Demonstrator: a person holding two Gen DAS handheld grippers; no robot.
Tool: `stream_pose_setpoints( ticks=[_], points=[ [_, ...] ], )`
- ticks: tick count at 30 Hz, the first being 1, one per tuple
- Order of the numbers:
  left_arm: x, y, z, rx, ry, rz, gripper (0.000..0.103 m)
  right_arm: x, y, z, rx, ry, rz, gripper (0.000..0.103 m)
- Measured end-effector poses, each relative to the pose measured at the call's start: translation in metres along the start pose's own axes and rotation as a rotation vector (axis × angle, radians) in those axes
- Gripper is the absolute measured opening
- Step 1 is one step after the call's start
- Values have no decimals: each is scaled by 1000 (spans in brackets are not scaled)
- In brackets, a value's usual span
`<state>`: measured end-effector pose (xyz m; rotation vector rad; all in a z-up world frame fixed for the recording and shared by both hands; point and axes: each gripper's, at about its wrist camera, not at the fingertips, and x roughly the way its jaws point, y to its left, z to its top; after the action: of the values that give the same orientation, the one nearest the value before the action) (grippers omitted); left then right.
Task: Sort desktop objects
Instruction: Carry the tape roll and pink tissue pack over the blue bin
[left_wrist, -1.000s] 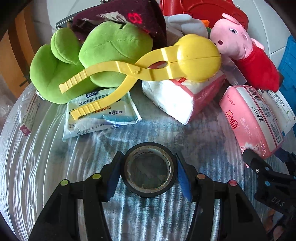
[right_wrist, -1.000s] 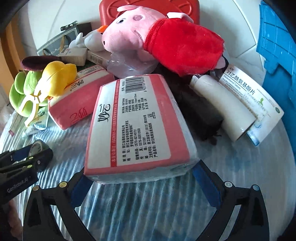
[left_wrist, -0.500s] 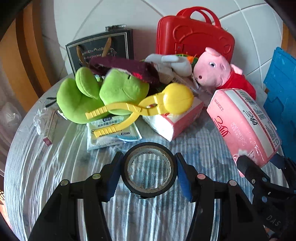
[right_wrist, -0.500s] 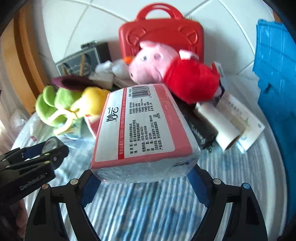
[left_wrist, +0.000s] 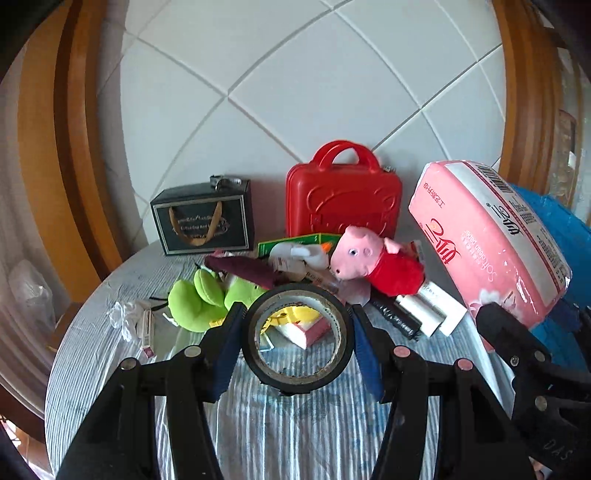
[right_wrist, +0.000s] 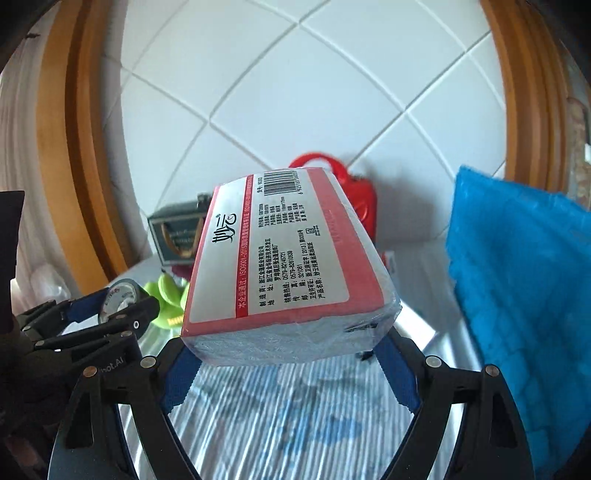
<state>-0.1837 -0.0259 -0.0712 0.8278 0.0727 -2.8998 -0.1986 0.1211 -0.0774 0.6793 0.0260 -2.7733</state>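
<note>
Left gripper (left_wrist: 297, 341) clamped on a black tape roll (left_wrist: 298, 338), lifted clear of the striped tablecloth (left_wrist: 280, 424). Right gripper (right_wrist: 290, 363) clenched on a pink tissue pack (right_wrist: 284, 266), likewise off the cloth. Round table, white tiled wall (left_wrist: 295, 92), wooden frames on both sides. Behind: red case (left_wrist: 343, 199), black gift box (left_wrist: 205, 221), pig plush (left_wrist: 373, 258), green plush (left_wrist: 199, 299); blue crate (right_wrist: 524, 288) at right. Both grippers angled downward, side by side.
</note>
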Motion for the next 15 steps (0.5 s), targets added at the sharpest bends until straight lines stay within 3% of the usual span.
stream_pose_setpoints(
  ticks=[8,15],
  points=[
    [-54,-51,30,33,-88,-102,55,-84,-34,36,13,-128,-129,86],
    [-79,-141,44,75,-119,-215,55,-140,-109,50,55,-167,-269,86]
  ],
)
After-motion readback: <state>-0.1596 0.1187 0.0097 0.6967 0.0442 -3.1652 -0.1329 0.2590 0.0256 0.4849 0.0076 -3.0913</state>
